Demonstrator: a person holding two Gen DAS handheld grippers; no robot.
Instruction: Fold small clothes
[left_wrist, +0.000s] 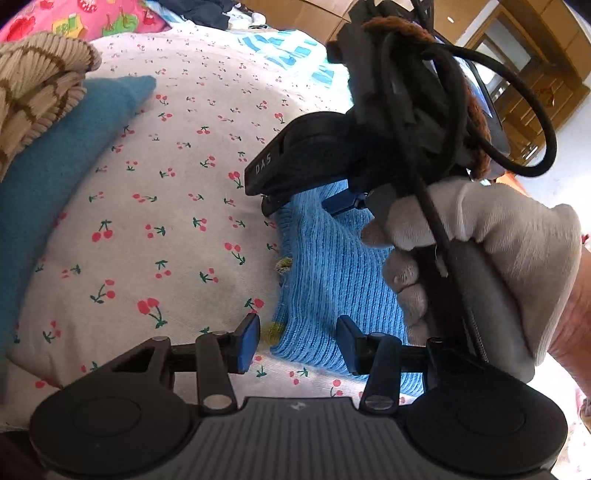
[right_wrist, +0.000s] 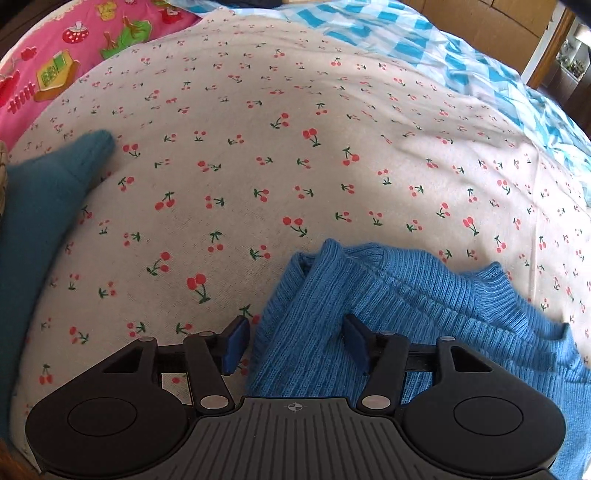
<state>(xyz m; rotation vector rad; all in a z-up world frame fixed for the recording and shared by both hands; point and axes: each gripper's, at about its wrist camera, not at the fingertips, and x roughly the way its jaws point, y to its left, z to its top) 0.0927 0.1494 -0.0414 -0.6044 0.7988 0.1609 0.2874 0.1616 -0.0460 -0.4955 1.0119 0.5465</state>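
Hovering open-jawed over the blue ribbed sweater (right_wrist: 388, 314) on the cherry sheet (right_wrist: 258, 147), left gripper (left_wrist: 299, 341) and right gripper (right_wrist: 293, 345) might pinch only one layer, spoiling the fold.

Daylit cherry-print bedsheet (right_wrist: 295, 155), blue-checked blanket (right_wrist: 461, 55), pink pillow (right_wrist: 74, 48), wooden furniture (left_wrist: 546, 66) behind.

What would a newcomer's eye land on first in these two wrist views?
The bright blue ribbed knit garment lying on the white cherry-print sheet, with both open grippers over it: the left gripper and the right gripper. At the far left lies a teal fleece garment, with a pink cartoon-print cloth beyond.
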